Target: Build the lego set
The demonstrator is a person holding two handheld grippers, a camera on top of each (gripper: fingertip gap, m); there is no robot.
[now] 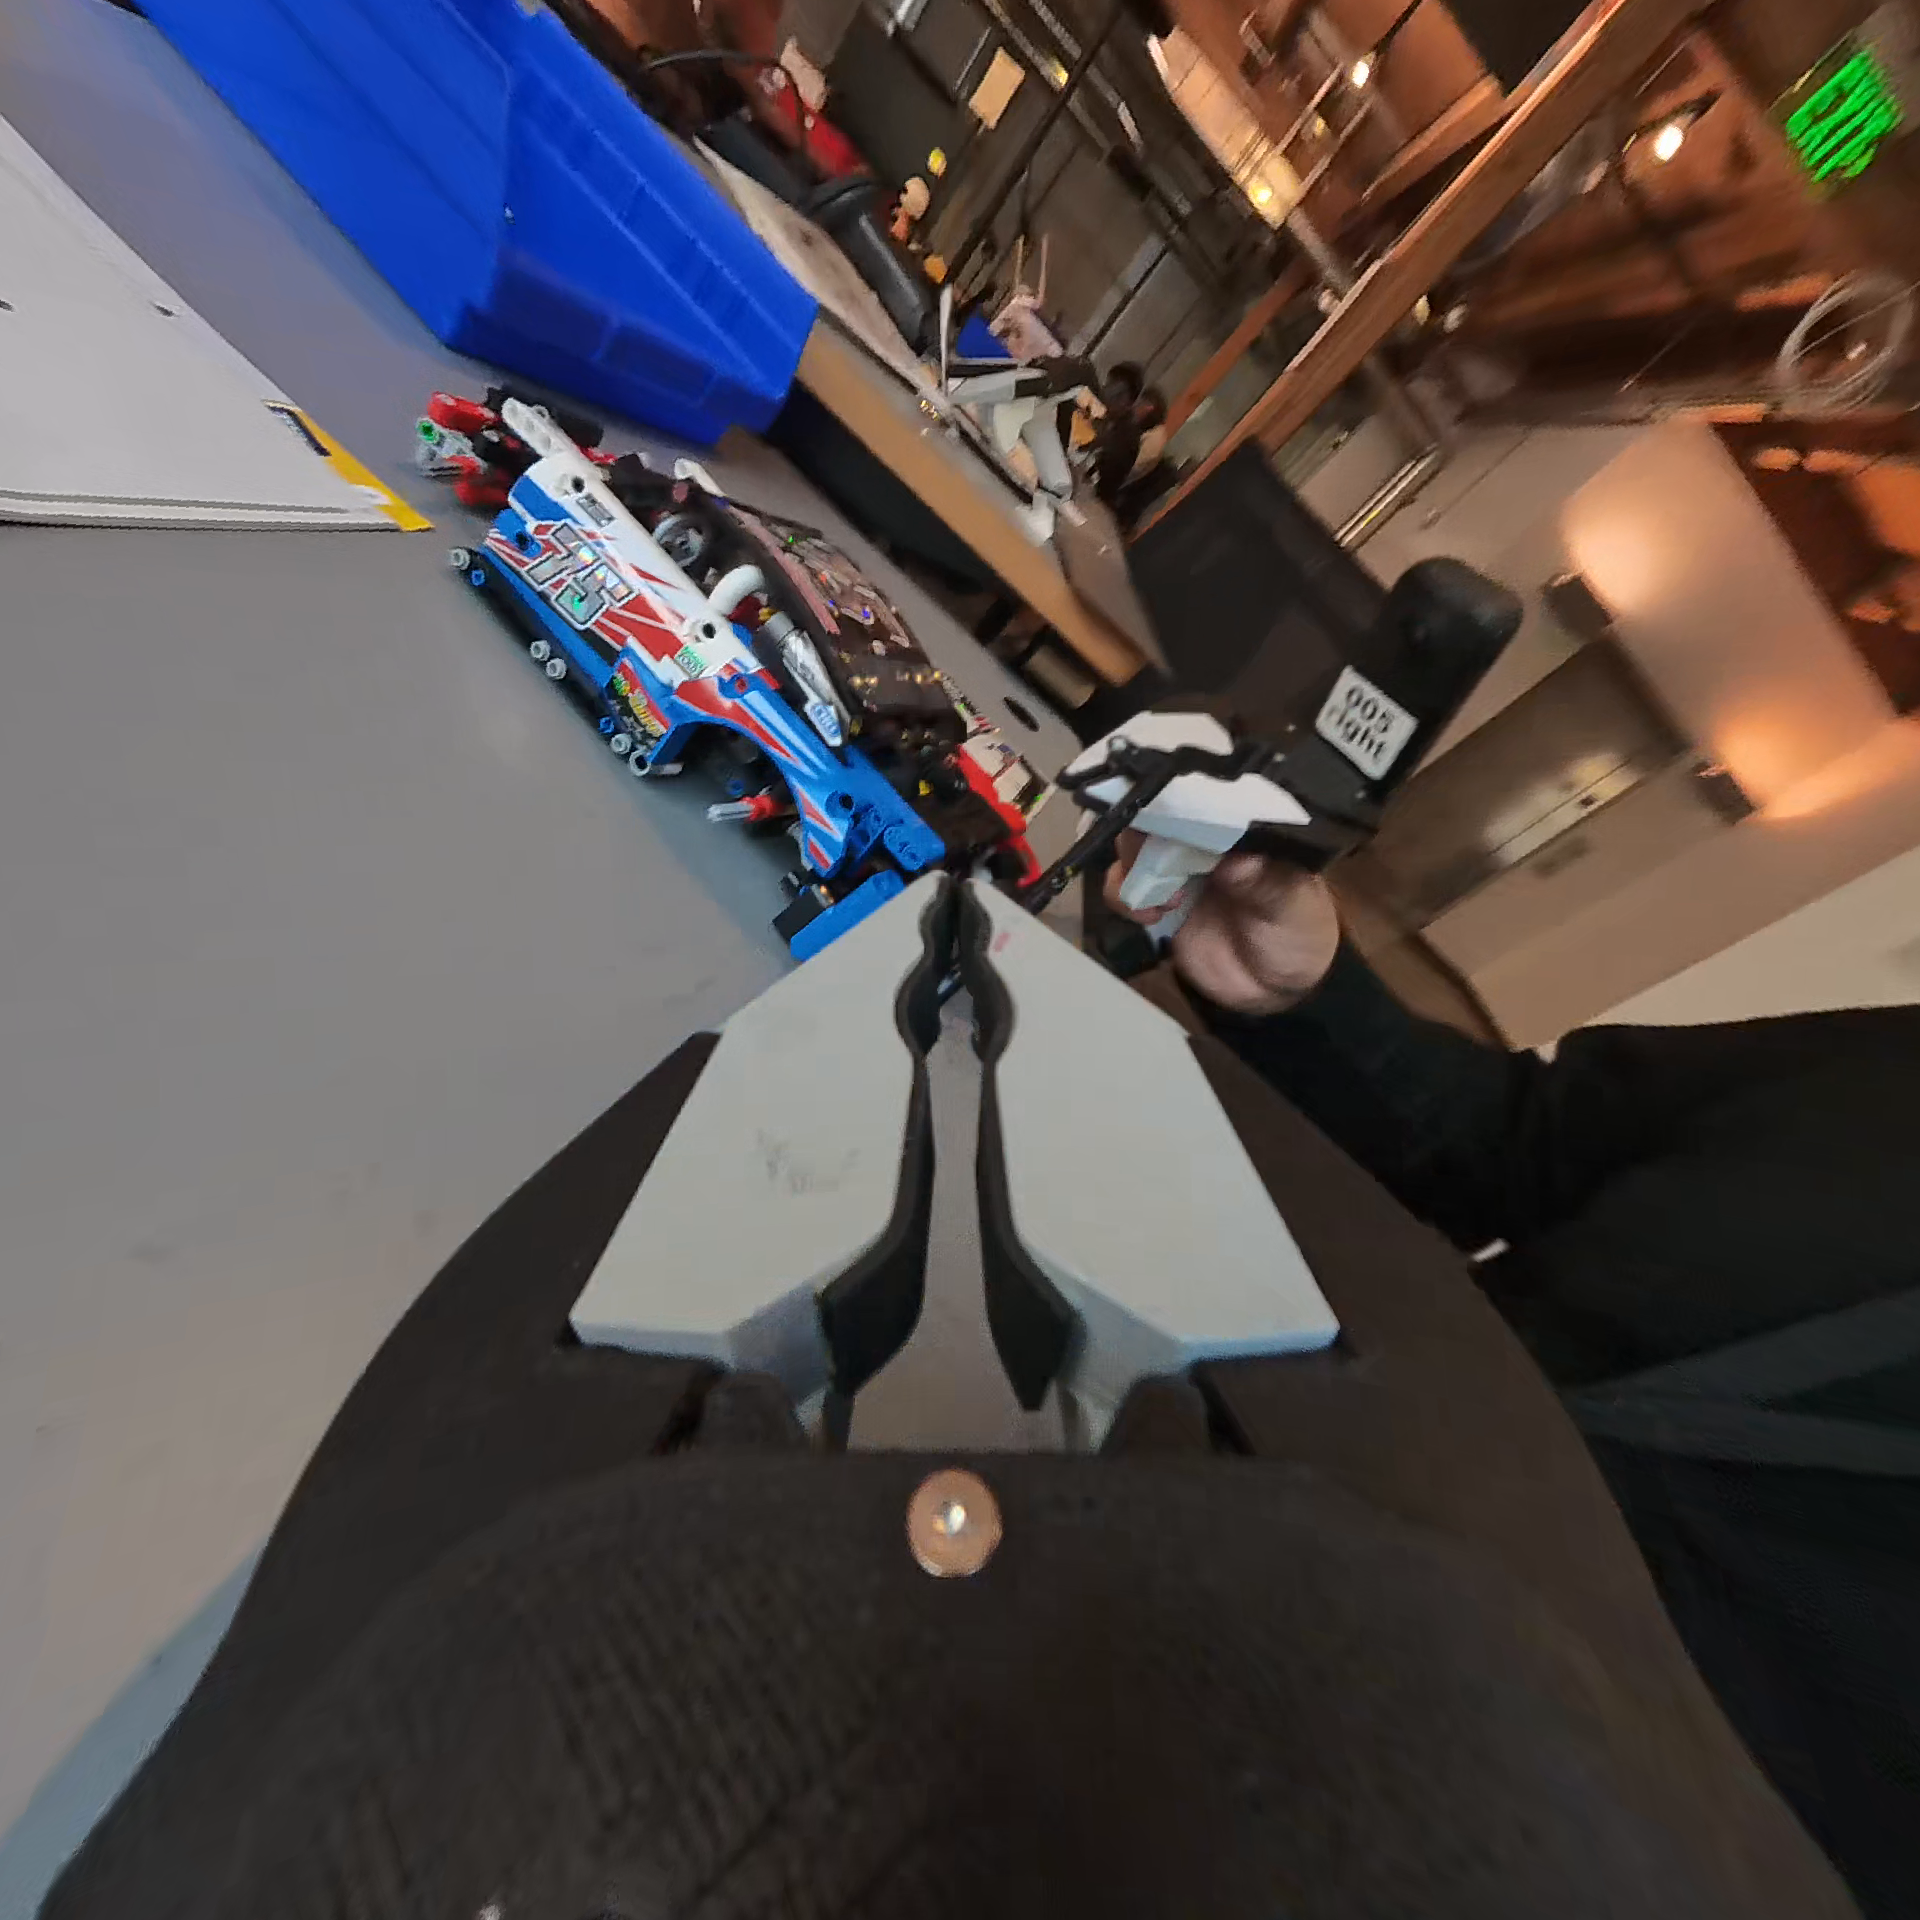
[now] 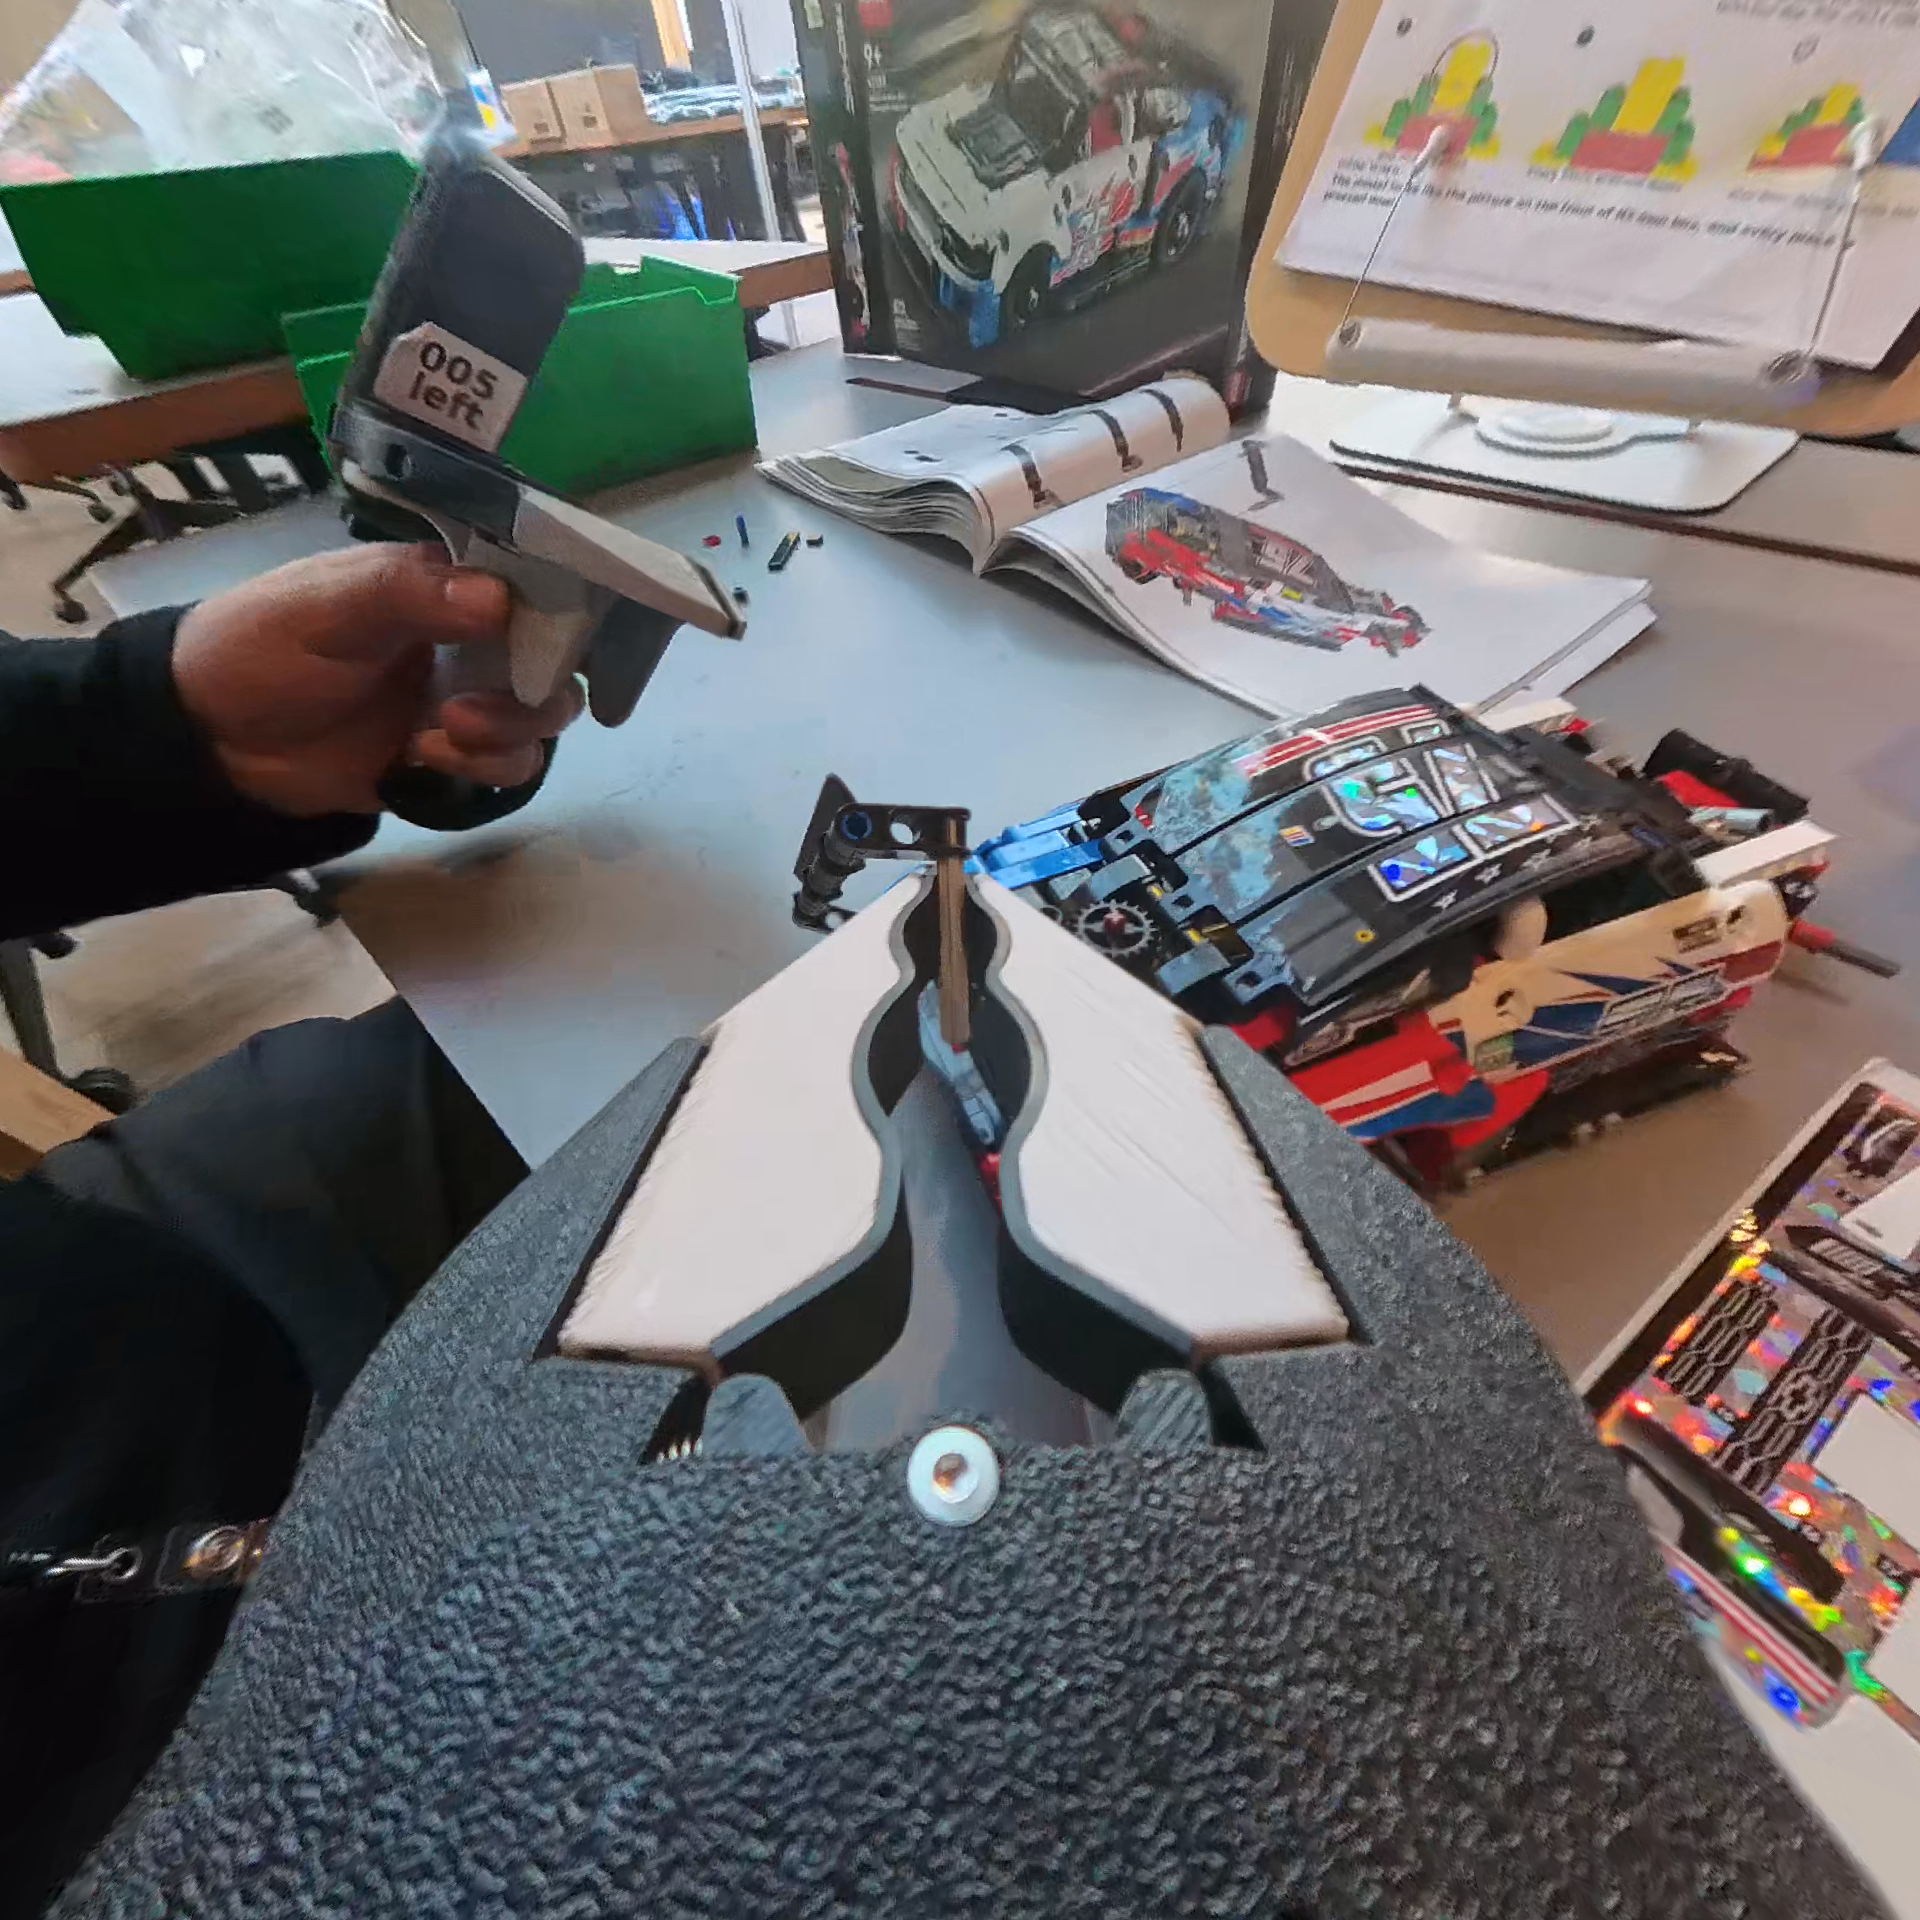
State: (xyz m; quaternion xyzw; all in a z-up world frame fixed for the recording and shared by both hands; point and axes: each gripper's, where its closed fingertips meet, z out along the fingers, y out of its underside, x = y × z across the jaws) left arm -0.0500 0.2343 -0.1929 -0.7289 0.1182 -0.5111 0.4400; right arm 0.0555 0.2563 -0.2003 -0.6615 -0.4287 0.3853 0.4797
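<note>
We've got the grey table point(image 2: 727, 707) with the part-built lego car point(image 2: 1455, 935) lying on its side near the front edge, open instruction booklet point(image 2: 1299, 582) behind it, box point(image 2: 1039, 177) further back, sticker sheet point(image 2: 1766, 1403) to the right.

Handling call: the car looks rigid overall but the snap-fit panels and protruding pins look fragile. We'd grip on the chassis beams, not the stickered bodywork. Probably light and a bit slippery on the glossy panels.

Right gripper point(image 2: 951, 894): fingers nearly together, pinching a small black beam-and-pin subassembly point(image 2: 883, 842) by its thin upright stem, held just in front of the car's blue end.

Left gripper point(image 1: 951, 894): fingers pressed together, nothing visible between them, off the table to the left.

Loose small pieces point(image 2: 769, 545) lie near the booklet.
</note>
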